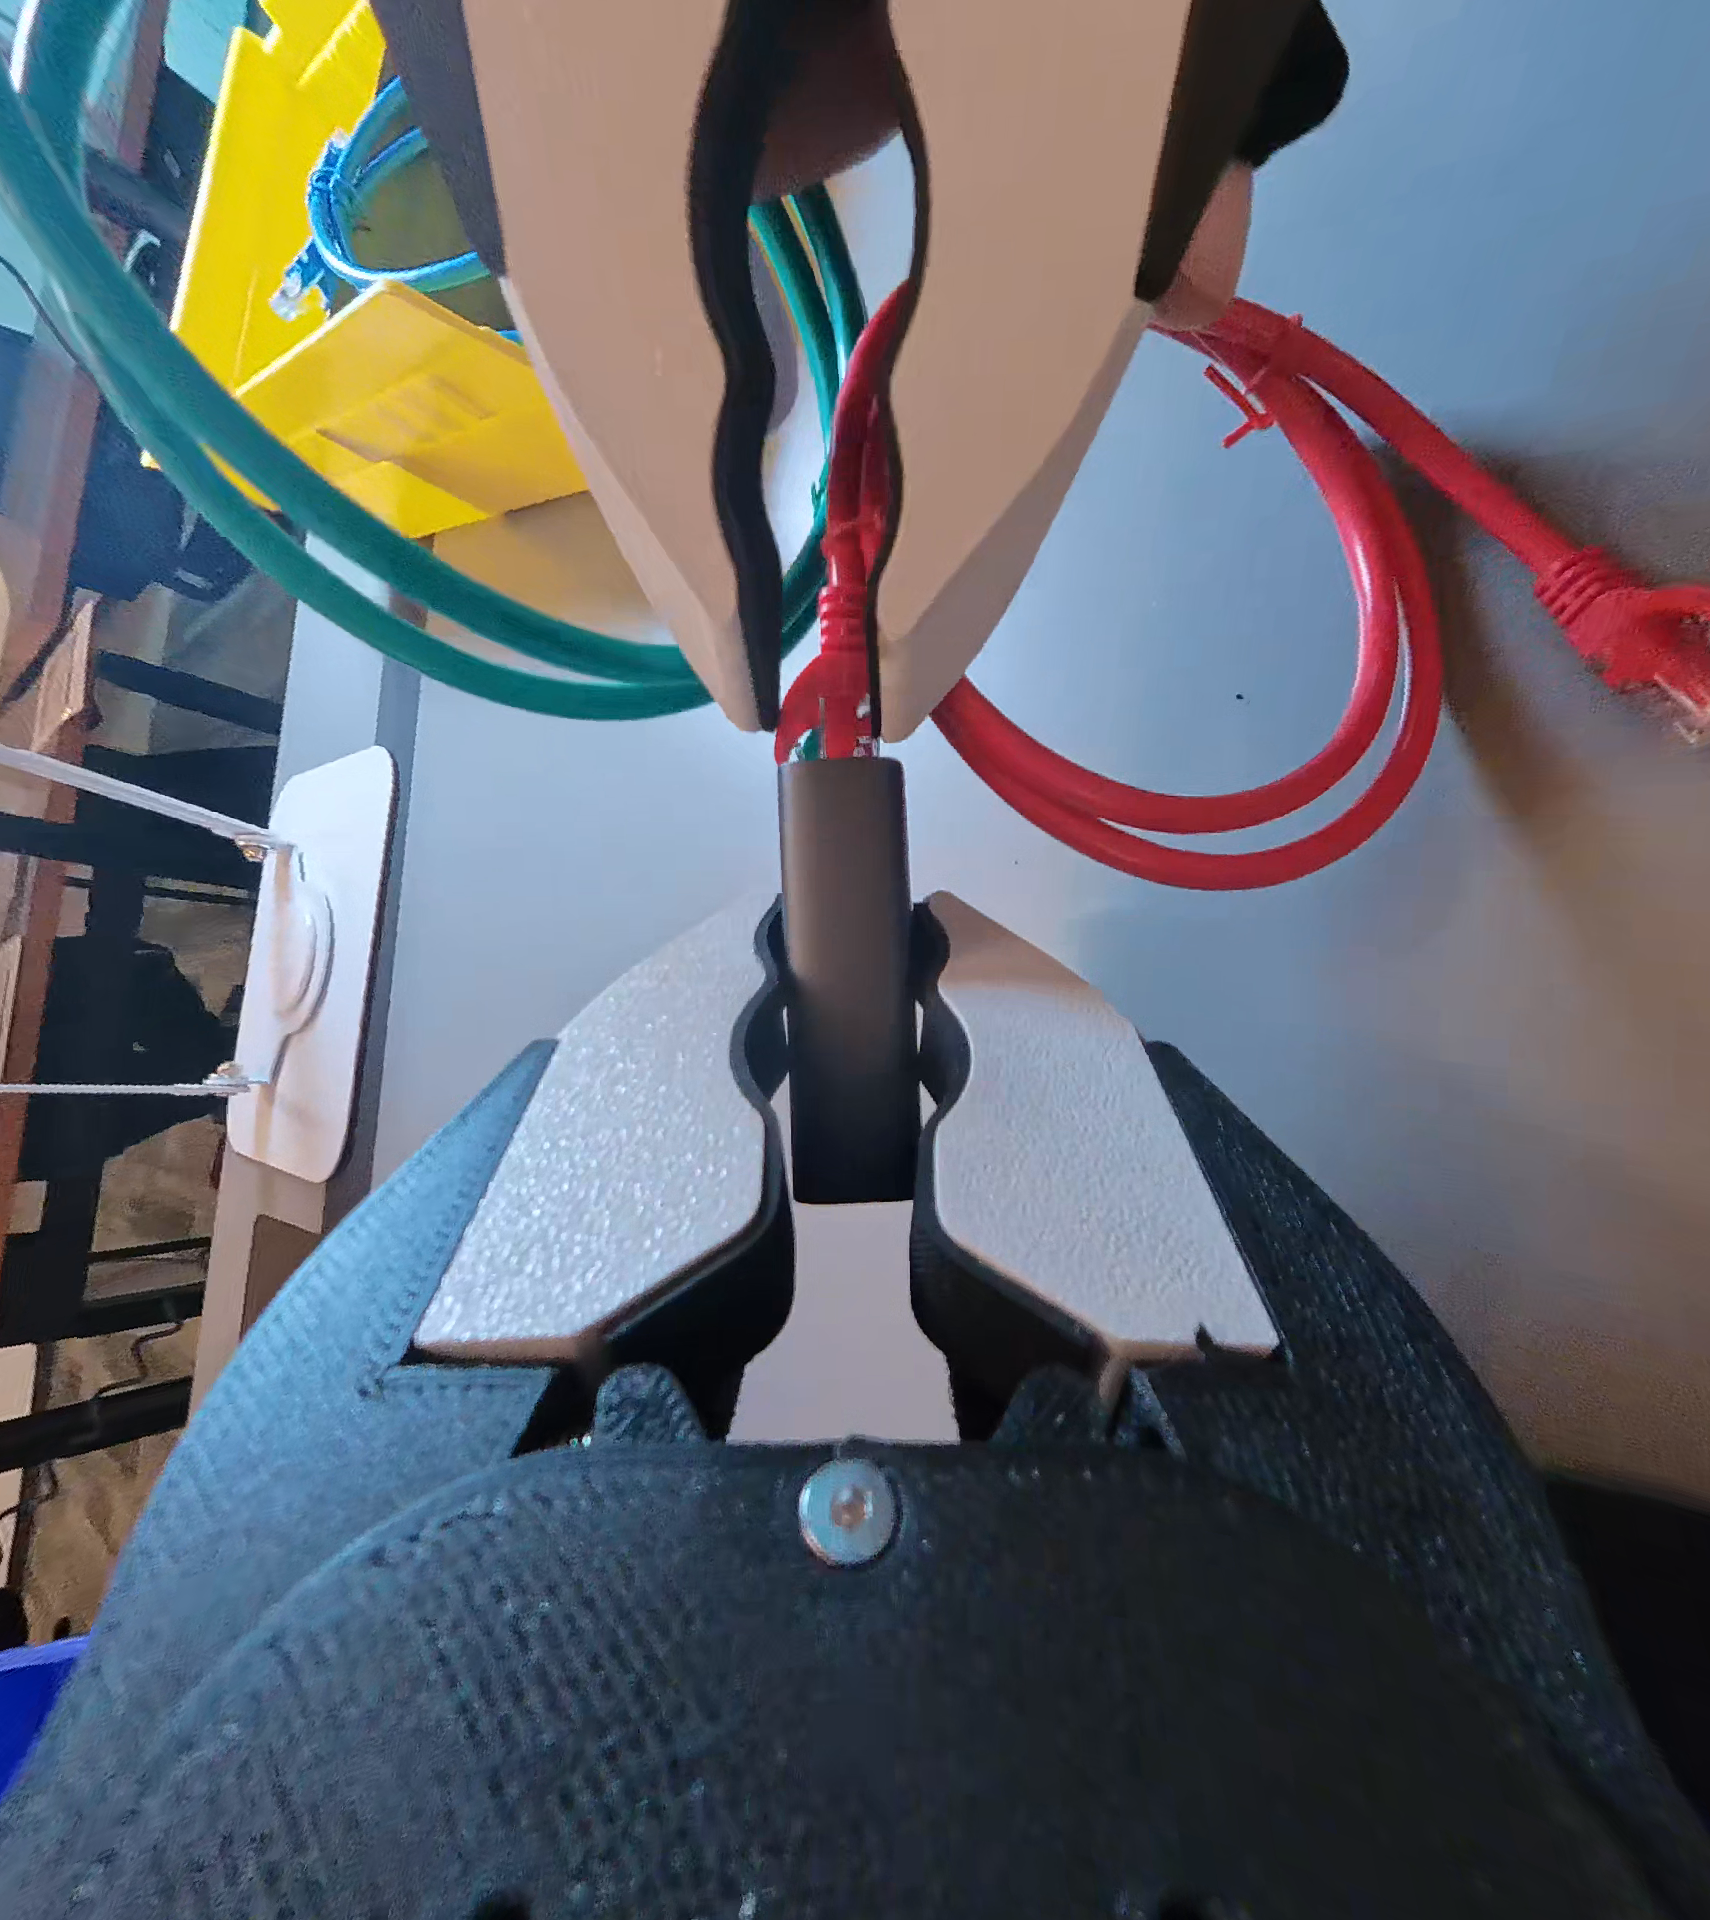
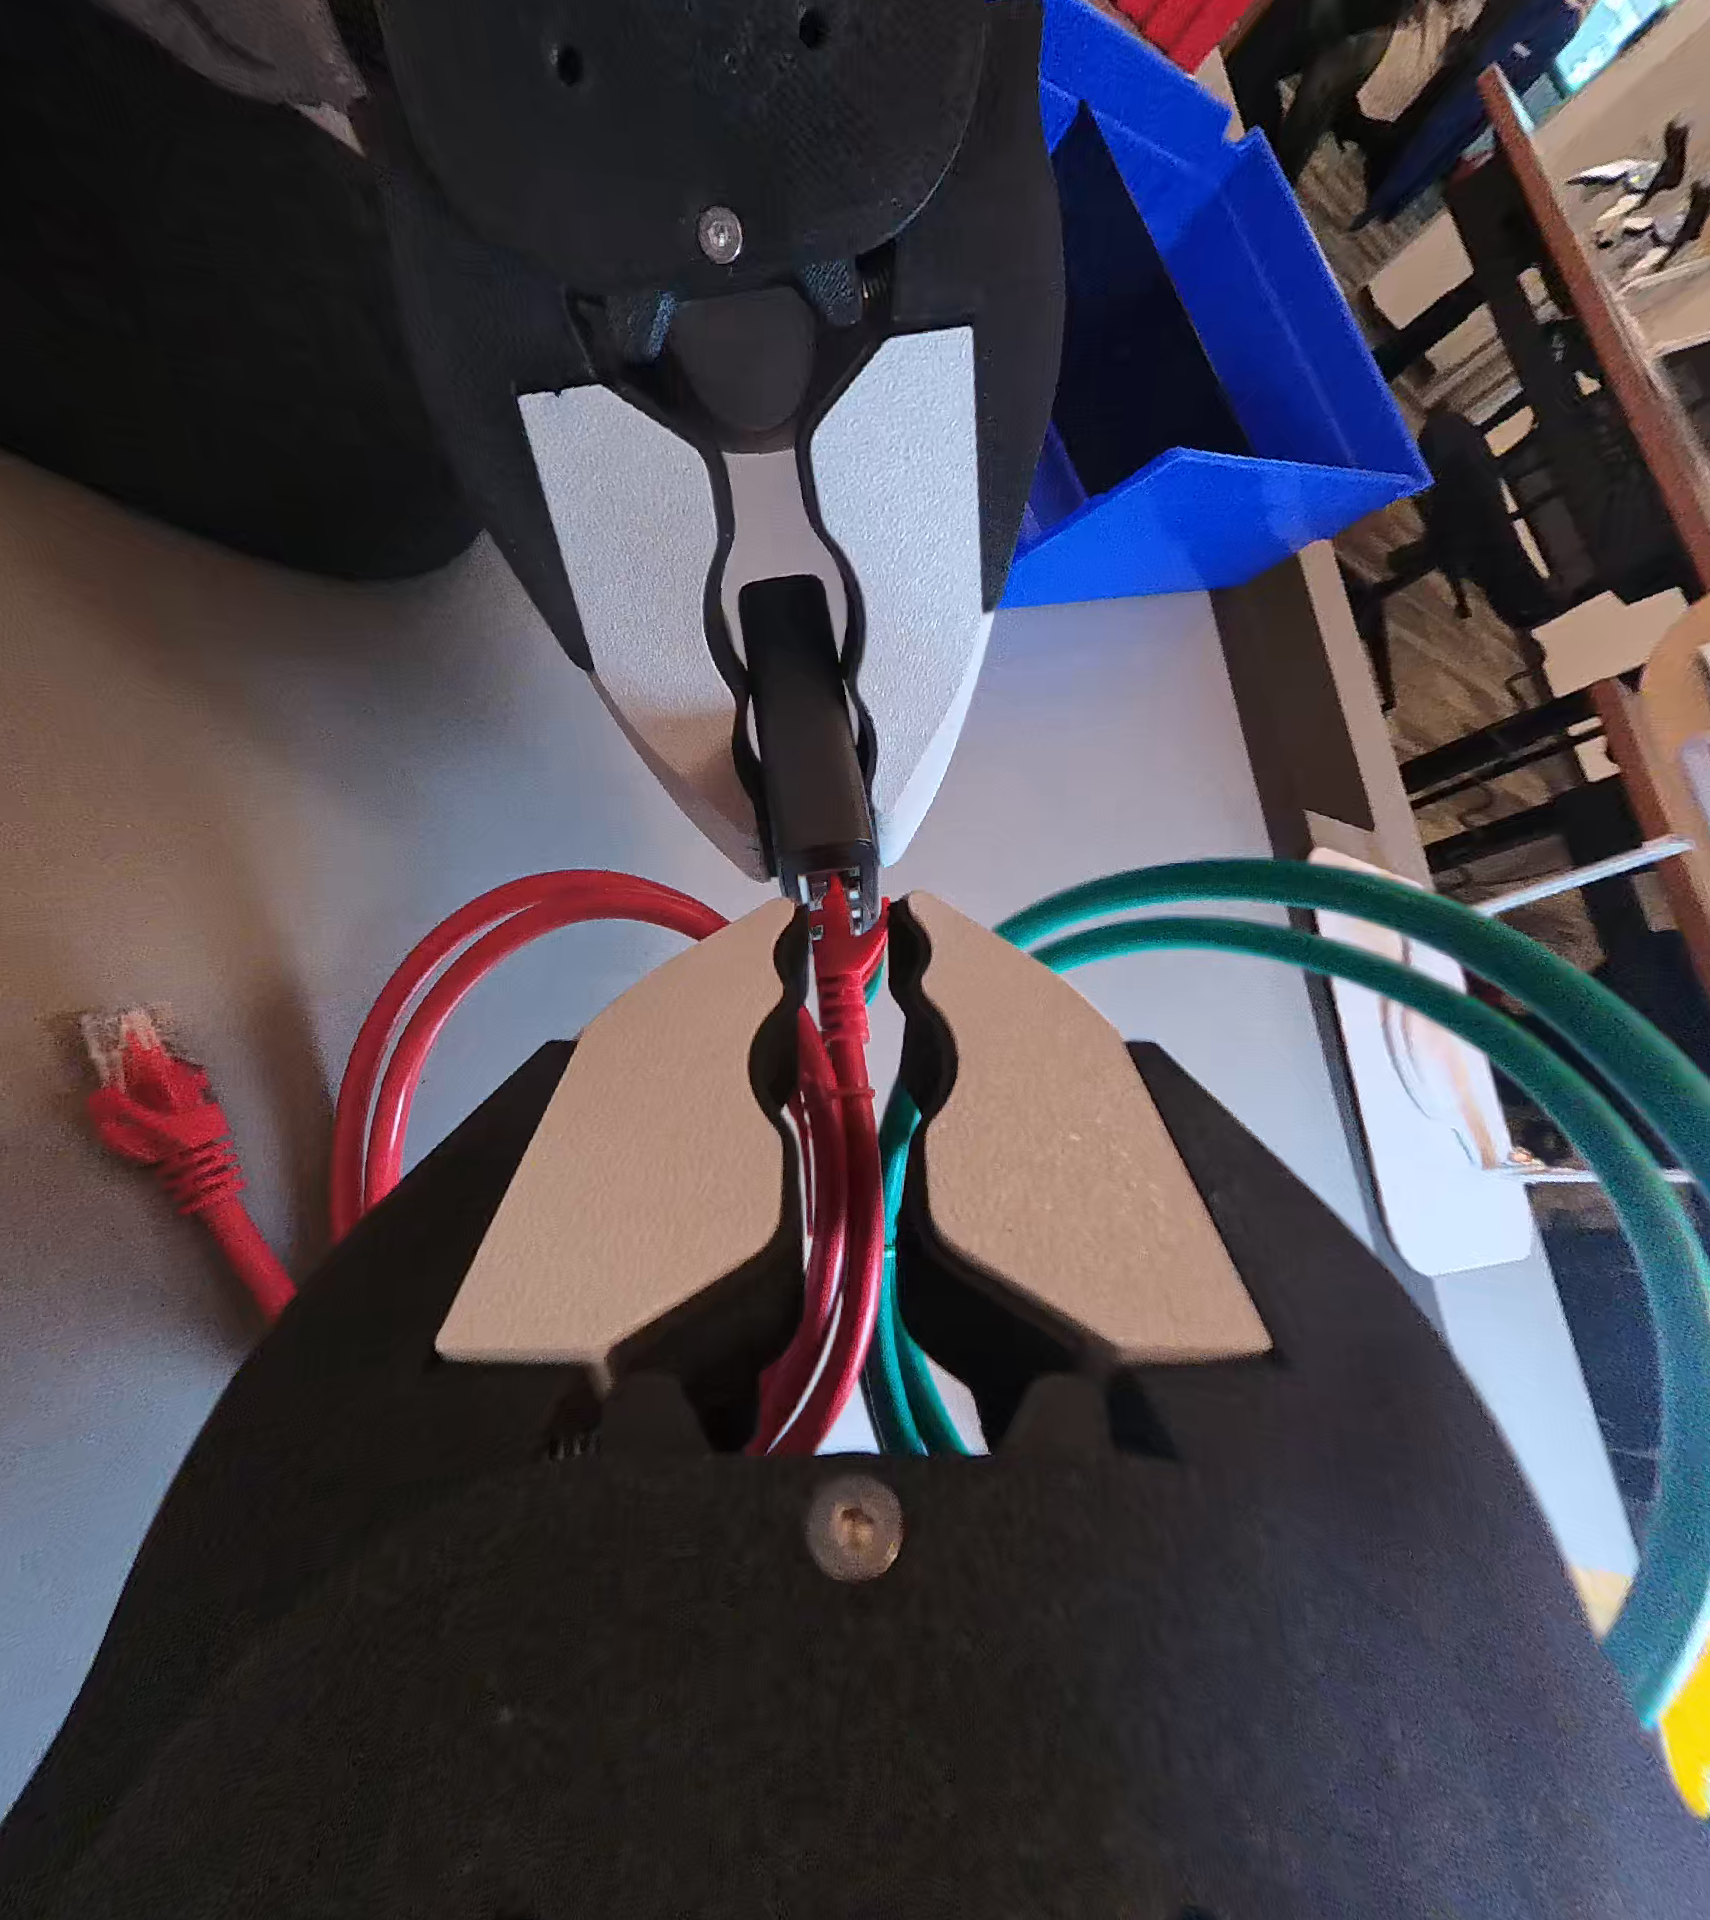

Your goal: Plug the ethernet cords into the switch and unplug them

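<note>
My left gripper (image 1: pixel 851 914) is shut on a thin black switch (image 1: pixel 843 987) and holds it above the grey table (image 1: pixel 1505 1091). My right gripper (image 2: pixel 846 909) faces it, with its jaws close around the plug of the red cord (image 2: pixel 838 977). The plug's tip sits at the switch's port (image 2: pixel 835 891). I cannot tell how deep it is. The cord's loops and other plug (image 2: pixel 150 1091) lie on the table. A green cord (image 2: pixel 1453 935) also runs through the right jaws and loops off to the side. The left gripper (image 2: pixel 825 862) and switch (image 2: pixel 804 717) show in the right wrist view.
A yellow bin (image 1: pixel 394 395) with a blue cable (image 1: pixel 352 239) stands past the table's edge. A blue bin (image 2: pixel 1225 416) stands behind the left gripper. A white flat plate (image 2: pixel 1422 1143) lies at the table's edge, with chairs and desks beyond.
</note>
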`<action>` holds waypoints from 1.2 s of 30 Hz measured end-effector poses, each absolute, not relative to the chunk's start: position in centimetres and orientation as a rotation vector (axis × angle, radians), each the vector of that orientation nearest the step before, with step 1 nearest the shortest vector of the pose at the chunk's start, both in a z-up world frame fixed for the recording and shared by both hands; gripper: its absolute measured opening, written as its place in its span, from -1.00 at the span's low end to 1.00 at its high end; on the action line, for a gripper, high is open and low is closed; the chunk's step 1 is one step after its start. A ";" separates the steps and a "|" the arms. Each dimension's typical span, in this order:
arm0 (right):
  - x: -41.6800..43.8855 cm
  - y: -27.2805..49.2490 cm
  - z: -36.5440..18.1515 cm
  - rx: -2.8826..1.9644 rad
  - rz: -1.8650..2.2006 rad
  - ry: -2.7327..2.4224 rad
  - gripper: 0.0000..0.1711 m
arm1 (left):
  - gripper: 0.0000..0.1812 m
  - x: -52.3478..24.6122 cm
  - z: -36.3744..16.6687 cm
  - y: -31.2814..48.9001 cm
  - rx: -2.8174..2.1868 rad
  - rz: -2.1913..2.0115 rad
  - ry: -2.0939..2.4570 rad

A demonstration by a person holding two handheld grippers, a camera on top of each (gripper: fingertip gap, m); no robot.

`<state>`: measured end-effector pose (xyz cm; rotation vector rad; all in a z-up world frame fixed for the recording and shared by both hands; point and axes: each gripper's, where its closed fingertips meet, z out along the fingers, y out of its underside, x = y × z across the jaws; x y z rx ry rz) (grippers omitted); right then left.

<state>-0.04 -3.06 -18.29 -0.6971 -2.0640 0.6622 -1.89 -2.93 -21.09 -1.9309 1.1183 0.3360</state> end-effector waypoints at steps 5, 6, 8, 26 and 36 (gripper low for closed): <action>-0.1 -3.0 -18.5 -0.743 0.707 -2.059 -0.79 | -0.77 -1.9 -21.0 -3.0 -1.897 0.383 1.155; -0.1 -3.0 -18.6 -0.743 0.705 -2.059 -0.79 | -0.76 -1.9 -21.0 -3.0 -1.897 0.389 1.159; -0.2 -3.0 -18.7 -0.738 0.697 -2.058 -0.80 | -0.77 -2.0 -21.0 -3.0 -1.898 0.399 1.164; 0.0 -4.5 -20.4 -0.575 0.654 -2.140 -0.85 | -0.77 -1.8 -22.1 -4.2 -1.923 0.397 1.290; 1.7 -5.1 -21.4 -0.535 0.703 -2.290 -0.85 | -0.76 -0.1 -23.5 -4.7 -1.942 0.221 1.335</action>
